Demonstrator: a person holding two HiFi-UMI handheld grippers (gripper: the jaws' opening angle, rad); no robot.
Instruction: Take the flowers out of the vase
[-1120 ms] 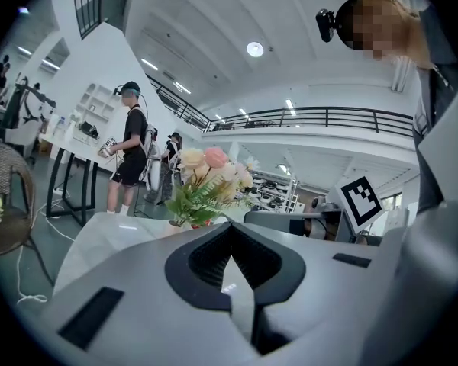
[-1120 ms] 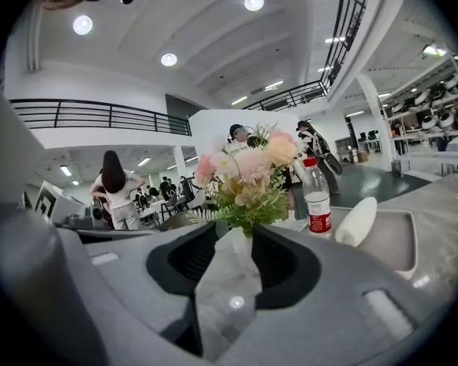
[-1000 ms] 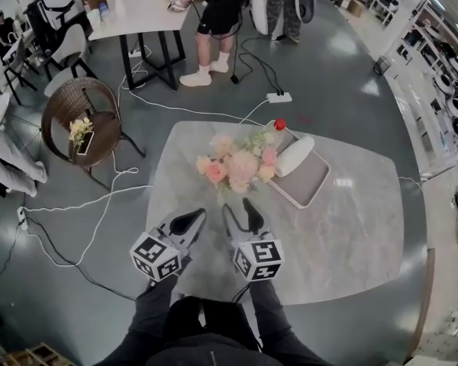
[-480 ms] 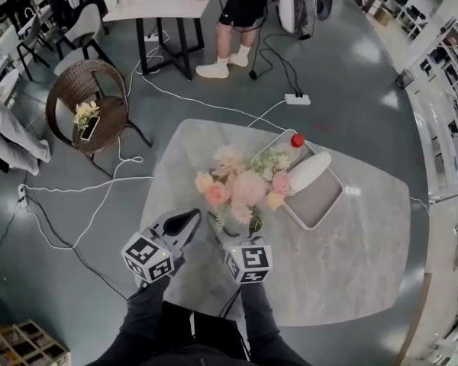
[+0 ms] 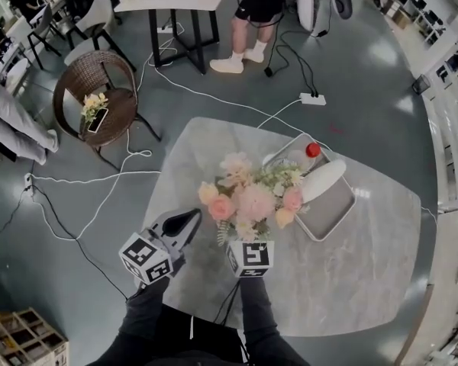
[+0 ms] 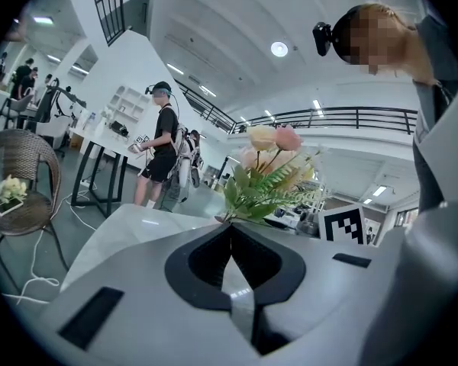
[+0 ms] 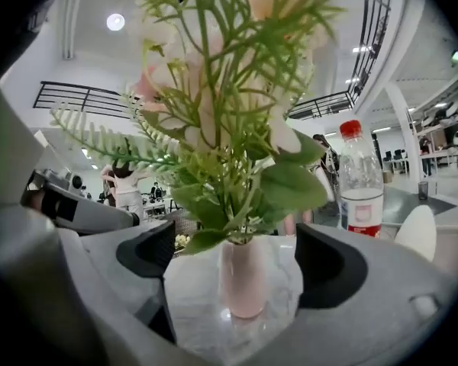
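Flowers (image 5: pixel 252 197): a bunch of pink, peach and cream blooms with green fern and leaves; stems seated in the vase; none taken out.
Vase (image 7: pixel 243 288): narrow, pale pink, upright on the table (image 5: pixel 351 280); in the head view it was hidden under the blooms.
Progress: the task looked to be at its very start; no stem was gripped, so the grasp, the lift clear of the neck and the laying down all remained.
Right gripper (image 7: pixel 239 254): jaws spread wide, one on either side of the vase body, neither pad touching it; the foliage rose just above the jaws and filled most of the right gripper view.
Left gripper (image 6: pixel 230 231): jaws brought together, nothing between them; it lay to the left of the bunch, apart from it, pointing toward the leaves.
Likely next need: judged from this position, the right gripper could steady the vase while the left one opened for the stems; this was only an estimate.
Tray (image 5: pixel 332 219): grey, just beyond the bunch on the right.
Bottle (image 7: pixel 360 181): clear, red cap, upright at the tray's far corner.
White oblong piece (image 5: pixel 324 180): lying across the tray; its nature could not be told.
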